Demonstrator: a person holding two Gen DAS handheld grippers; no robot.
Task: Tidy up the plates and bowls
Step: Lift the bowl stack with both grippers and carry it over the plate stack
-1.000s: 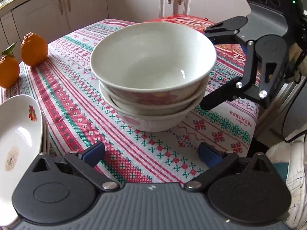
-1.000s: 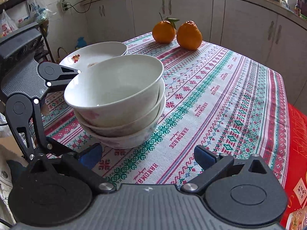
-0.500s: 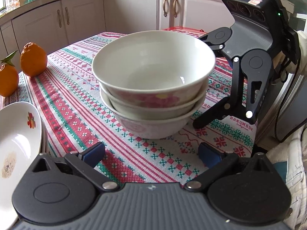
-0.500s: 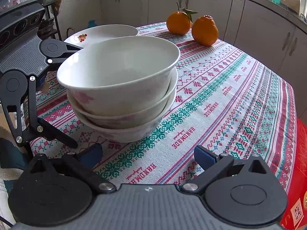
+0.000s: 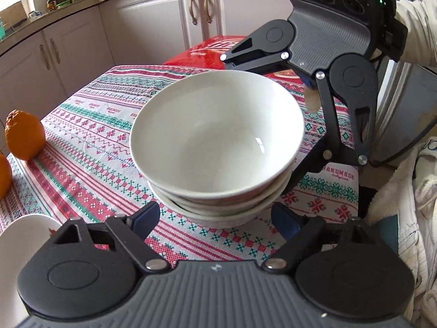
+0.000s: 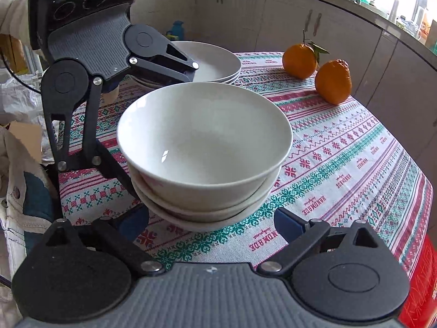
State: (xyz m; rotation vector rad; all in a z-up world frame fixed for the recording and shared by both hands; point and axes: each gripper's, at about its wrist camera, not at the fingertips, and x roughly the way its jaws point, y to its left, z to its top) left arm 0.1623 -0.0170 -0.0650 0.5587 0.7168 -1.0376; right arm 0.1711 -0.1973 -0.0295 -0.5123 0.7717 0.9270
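A stack of three white bowls (image 5: pixel 218 147) stands on the patterned tablecloth, also in the right wrist view (image 6: pixel 204 147). My left gripper (image 5: pixel 218 220) is open, its blue-tipped fingers either side of the stack's base on the near side. My right gripper (image 6: pixel 211 221) is open on the opposite side, likewise straddling the base. Each gripper shows in the other's view, wide open around the bowls. A stack of white plates (image 6: pixel 215 63) lies behind the bowls in the right wrist view; its edge (image 5: pixel 16 240) shows at the left wrist view's lower left.
Two oranges (image 6: pixel 316 68) sit on the tablecloth (image 6: pixel 355 164) near the far edge, also visible (image 5: pixel 24 136) at left. A red box (image 5: pixel 218 52) lies beyond the table. Kitchen cabinets (image 5: pixel 153 27) surround the table. A person's clothing (image 5: pixel 415 191) is at the right.
Both grippers have risen and tilted down, looking more into the top bowl, and closed in nearer the stack. The bowls have not moved.
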